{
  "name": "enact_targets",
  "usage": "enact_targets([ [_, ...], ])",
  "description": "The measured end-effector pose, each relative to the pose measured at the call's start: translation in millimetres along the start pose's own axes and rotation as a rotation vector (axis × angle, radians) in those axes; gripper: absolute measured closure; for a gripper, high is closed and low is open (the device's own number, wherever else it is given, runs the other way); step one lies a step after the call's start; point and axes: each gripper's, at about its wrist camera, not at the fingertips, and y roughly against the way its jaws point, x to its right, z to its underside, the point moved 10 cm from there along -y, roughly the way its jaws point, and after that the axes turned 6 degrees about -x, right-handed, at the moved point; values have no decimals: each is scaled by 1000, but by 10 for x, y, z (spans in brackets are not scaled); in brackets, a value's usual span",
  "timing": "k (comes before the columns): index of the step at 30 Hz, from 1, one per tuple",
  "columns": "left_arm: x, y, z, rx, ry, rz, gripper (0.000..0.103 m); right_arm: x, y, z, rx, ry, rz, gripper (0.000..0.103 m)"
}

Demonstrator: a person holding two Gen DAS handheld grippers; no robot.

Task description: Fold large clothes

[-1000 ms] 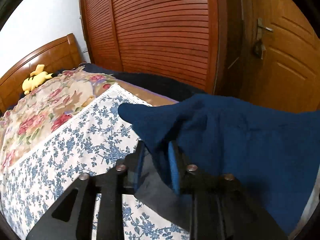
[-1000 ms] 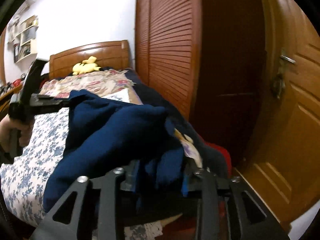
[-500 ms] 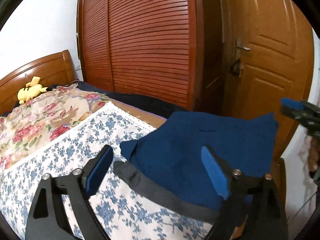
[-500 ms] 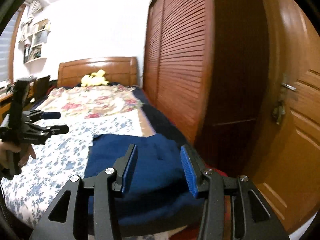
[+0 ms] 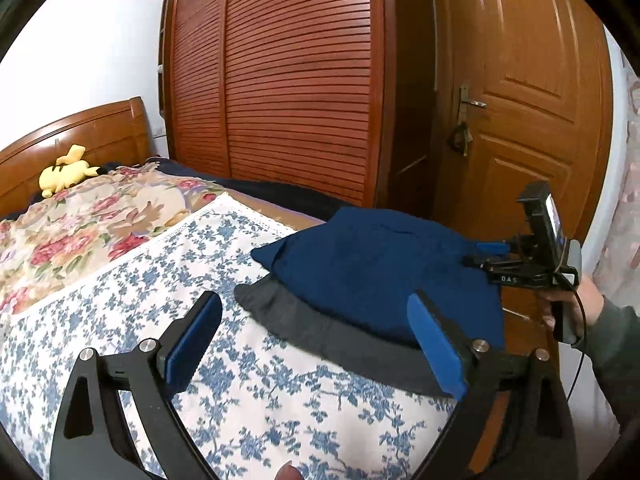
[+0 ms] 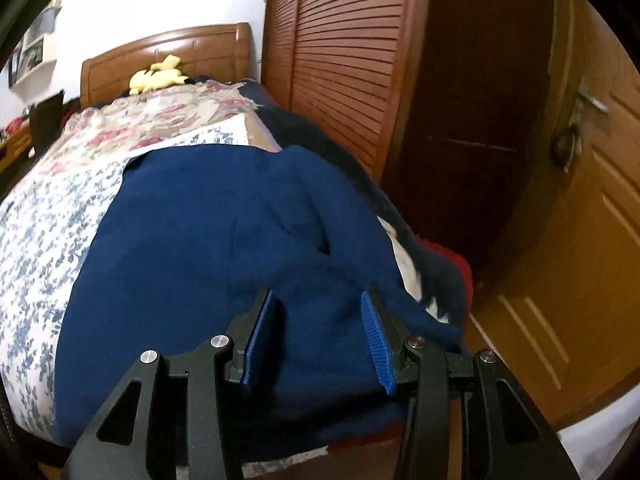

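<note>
A navy blue garment lies folded in a heap near the right edge of the bed, on a dark grey layer that sticks out beneath it. My left gripper stands wide open just short of the grey edge, with nothing between its pads. In the right wrist view the same garment fills the middle, and my right gripper hovers over its near edge, open and holding nothing. The left wrist view also shows the right gripper at the garment's far right side, held by a hand.
The bed has a blue floral sheet, a rose-patterned quilt and a yellow plush toy by the wooden headboard. Slatted wardrobe doors and a wooden door stand close. Other clothes pile at the bed's right edge.
Both grippers have let go of the blue garment, opened and drawn back. The garment, held up a second ago, now lies folded on the bed.
</note>
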Motion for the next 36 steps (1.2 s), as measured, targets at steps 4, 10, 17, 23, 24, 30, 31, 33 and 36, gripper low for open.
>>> enact_targets([
  [4, -70, 165, 65, 13, 7, -24, 9, -95, -4, -102, 0, -9, 24, 57],
  [10, -210, 475, 174, 37, 23, -65, 9, -305, 308, -100, 54, -23, 44, 57],
  [17, -367, 820, 365, 55, 39, -102, 9, -724, 744, -23, 125, -19, -5, 42],
  [23, -601, 1027, 619, 34, 77, -162, 9, -1233, 914, 136, 165, 13, -100, 33],
  [24, -665, 1056, 682, 24, 85, -184, 9, -1336, 947, 144, 169, 20, -113, 29],
  [30, -957, 1250, 1109, -4, 184, -236, 9, -2135, 1196, 421, 210, 105, -230, 25],
  [31, -1010, 1305, 1205, -9, 204, -245, 9, -2262, 1268, 472, 213, 112, -256, 25],
  [33, -1092, 1401, 1331, -14, 229, -268, 9, -2518, 1361, 546, 216, 123, -313, 25],
  [36, -1230, 1589, 1529, -15, 268, -319, 9, -2844, 1445, 679, 207, 146, -387, 25],
])
